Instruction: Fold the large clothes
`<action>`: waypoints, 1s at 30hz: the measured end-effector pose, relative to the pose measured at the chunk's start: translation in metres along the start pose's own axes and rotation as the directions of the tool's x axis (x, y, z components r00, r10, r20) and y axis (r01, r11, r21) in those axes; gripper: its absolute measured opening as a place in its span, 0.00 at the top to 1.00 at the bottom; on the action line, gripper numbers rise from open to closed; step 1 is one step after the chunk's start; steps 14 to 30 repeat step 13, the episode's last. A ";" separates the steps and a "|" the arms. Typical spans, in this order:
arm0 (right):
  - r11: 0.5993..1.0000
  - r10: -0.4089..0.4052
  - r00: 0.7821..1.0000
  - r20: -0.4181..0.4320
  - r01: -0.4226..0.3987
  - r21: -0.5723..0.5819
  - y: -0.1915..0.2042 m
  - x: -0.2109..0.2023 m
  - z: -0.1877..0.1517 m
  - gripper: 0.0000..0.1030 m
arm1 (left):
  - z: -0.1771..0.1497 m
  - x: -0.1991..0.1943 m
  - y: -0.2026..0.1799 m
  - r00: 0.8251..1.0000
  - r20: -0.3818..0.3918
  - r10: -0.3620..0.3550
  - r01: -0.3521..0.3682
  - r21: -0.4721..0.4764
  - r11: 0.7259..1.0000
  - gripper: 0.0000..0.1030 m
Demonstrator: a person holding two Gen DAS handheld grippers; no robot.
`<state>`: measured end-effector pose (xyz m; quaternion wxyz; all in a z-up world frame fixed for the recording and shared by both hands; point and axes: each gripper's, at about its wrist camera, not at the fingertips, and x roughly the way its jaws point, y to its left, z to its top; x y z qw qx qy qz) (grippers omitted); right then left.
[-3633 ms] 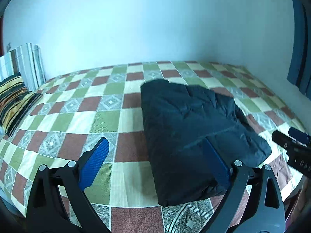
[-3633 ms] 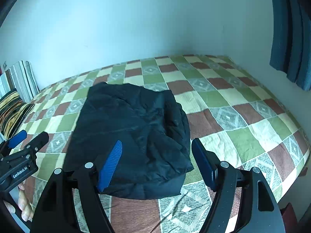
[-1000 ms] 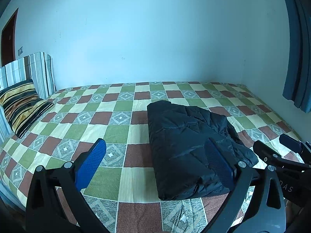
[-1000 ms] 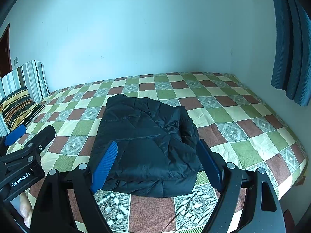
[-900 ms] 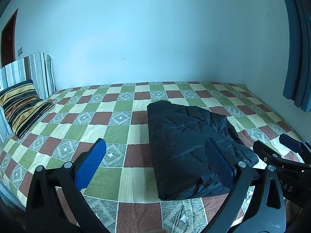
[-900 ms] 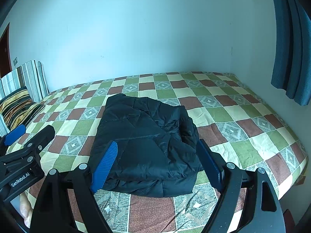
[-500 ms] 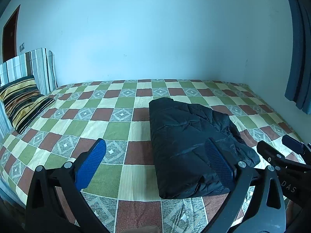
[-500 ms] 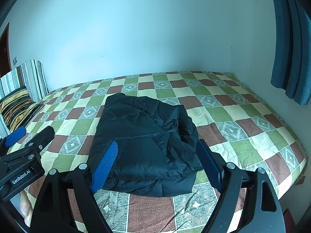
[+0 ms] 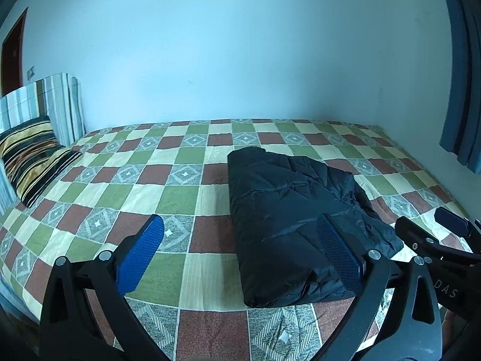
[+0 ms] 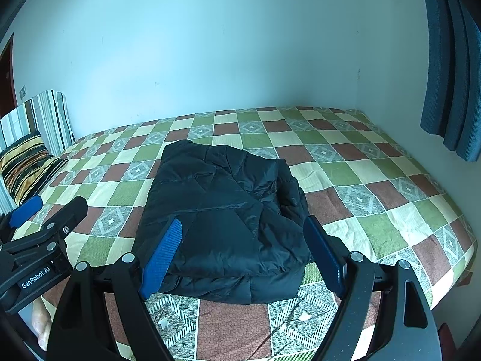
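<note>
A bedroom in a home. A bed (image 9: 192, 198) with a checked green, brown and cream bedspread fills the corner against plain pale walls (image 9: 210, 54). A striped pillow (image 9: 33, 156) leans on a striped headboard cushion (image 9: 51, 102). Blue curtains (image 10: 451, 69) hang on the right, and a dark door frame (image 9: 13, 51) shows at left.

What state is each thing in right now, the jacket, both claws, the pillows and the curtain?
Black jacket: folded into a compact bundle, lying on the checkered bedspread, not held.
Left claw: open, empty, above the bed.
Right claw: open, empty, over the jacket's near edge.
Striped pillow: lying at the head of the bed.
Upright striped cushion: standing behind it.
Blue curtain: hanging, gathered to the side.
</note>
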<state>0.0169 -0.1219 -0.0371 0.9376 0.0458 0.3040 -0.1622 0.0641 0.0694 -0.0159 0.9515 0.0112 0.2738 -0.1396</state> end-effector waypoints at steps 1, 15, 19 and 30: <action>1.000 0.002 1.000 -0.001 -0.002 0.001 0.000 0.001 0.000 0.21 | 0.000 0.001 0.001 1.000 -0.002 0.002 -0.002 -0.005 1.000 0.02; 0.992 -0.091 0.996 -0.002 0.090 0.085 -0.070 0.030 0.011 0.21 | -0.009 0.082 0.083 0.981 -0.152 0.122 -0.136 -0.088 0.987 0.02; 0.992 -0.091 0.996 -0.002 0.090 0.085 -0.070 0.030 0.011 0.21 | -0.009 0.082 0.083 0.981 -0.152 0.122 -0.136 -0.088 0.987 0.02; 0.992 -0.091 0.996 -0.002 0.090 0.085 -0.070 0.030 0.011 0.21 | -0.009 0.082 0.083 0.981 -0.152 0.122 -0.136 -0.088 0.987 0.02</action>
